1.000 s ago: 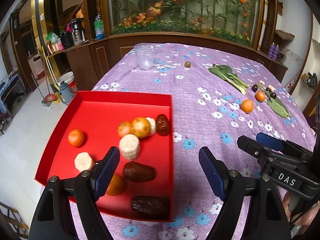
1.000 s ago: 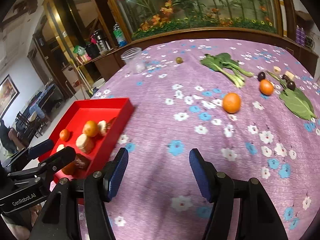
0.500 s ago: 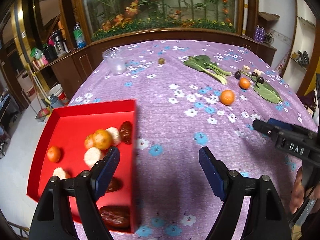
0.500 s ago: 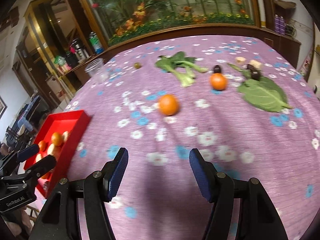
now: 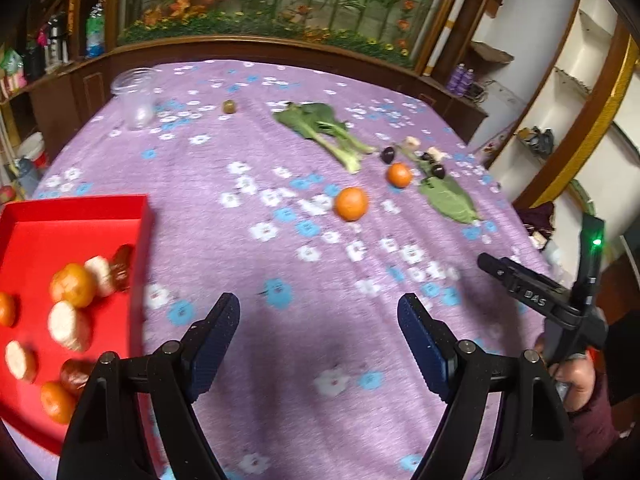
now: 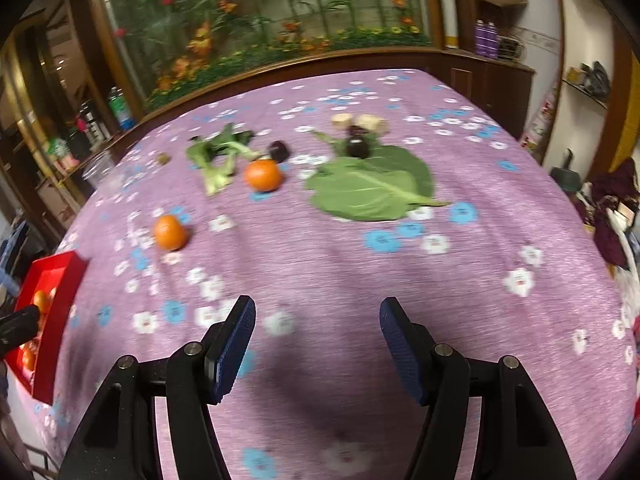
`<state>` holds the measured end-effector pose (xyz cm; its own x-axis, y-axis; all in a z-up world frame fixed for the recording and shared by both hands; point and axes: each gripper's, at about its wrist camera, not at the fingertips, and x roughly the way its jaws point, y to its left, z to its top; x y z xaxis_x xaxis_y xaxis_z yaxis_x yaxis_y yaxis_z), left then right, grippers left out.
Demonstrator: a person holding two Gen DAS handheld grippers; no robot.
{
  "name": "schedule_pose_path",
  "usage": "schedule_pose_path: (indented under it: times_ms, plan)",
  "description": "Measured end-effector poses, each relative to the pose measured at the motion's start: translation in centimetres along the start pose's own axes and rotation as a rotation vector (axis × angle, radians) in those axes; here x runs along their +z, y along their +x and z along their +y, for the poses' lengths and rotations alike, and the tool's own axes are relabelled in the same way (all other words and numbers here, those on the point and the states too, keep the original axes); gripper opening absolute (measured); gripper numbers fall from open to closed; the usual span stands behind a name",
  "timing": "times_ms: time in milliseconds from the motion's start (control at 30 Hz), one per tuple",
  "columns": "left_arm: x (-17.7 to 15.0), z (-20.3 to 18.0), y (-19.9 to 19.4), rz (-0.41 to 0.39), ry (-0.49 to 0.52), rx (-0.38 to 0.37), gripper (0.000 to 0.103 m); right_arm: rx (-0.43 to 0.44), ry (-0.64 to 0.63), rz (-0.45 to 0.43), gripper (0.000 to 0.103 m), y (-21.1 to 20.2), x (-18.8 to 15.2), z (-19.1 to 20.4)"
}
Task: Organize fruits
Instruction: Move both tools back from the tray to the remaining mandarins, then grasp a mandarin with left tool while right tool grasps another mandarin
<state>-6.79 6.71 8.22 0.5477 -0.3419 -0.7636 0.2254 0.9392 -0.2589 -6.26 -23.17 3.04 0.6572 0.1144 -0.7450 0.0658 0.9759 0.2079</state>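
A red tray (image 5: 80, 208) at the left holds several oranges, pale chunks and dark fruits; its corner shows in the right wrist view (image 6: 60, 276). Two oranges lie loose on the purple cloth: a nearer one (image 5: 351, 203) (image 6: 170, 232) and a farther one (image 5: 399, 174) (image 6: 263, 175). Dark plums (image 6: 357, 142) and pale chunks (image 6: 372, 122) sit beyond a big leaf (image 6: 372, 184). My left gripper (image 5: 319, 332) is open and empty above the cloth. My right gripper (image 6: 317, 336) is open and empty, short of the leaf; it also shows in the left wrist view (image 5: 532, 292).
A bok choy (image 5: 328, 132) (image 6: 220, 156) lies at mid table. A clear plastic cup (image 5: 134, 98) and a small green fruit (image 5: 229, 106) stand at the far left. A wooden ledge with plants runs behind the table. Shelves stand at the right.
Both grippers have swung to the right, away from the tray. The tray has slid to the left edge of both views and the leaf and oranges have come nearer. Both stay open.
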Motion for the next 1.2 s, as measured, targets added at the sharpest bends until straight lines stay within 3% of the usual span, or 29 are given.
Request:
schedule_pose_path:
  times_ms: [200,367,533,767,1033,1200]
  plan:
    - [1.7,-0.8,1.9,0.02,-0.009,-0.046,0.08,-0.013,0.004,-0.027,0.069,-0.1,2.2,-1.1]
    - [4.3,-1.6,2.7,-0.018,0.014,-0.063,0.08,0.059,-0.026,-0.056,0.069,1.8,5.4,1.2]
    - [6.8,-2.6,3.6,-0.059,0.079,-0.001,0.08,0.106,-0.028,-0.039,0.069,5.8,8.0,3.7]
    - [7.3,-2.9,8.8,0.023,0.09,-0.004,0.08,0.094,-0.034,0.006,0.069,10.7,9.7,4.9]
    - [6.6,-3.4,13.3,0.058,0.127,0.028,0.08,0.097,-0.067,0.007,0.061,11.9,9.9,5.1]
    - [6.9,-3.3,14.6,0.067,0.122,0.022,0.057,0.101,-0.095,0.017,0.05,12.5,9.7,5.6]
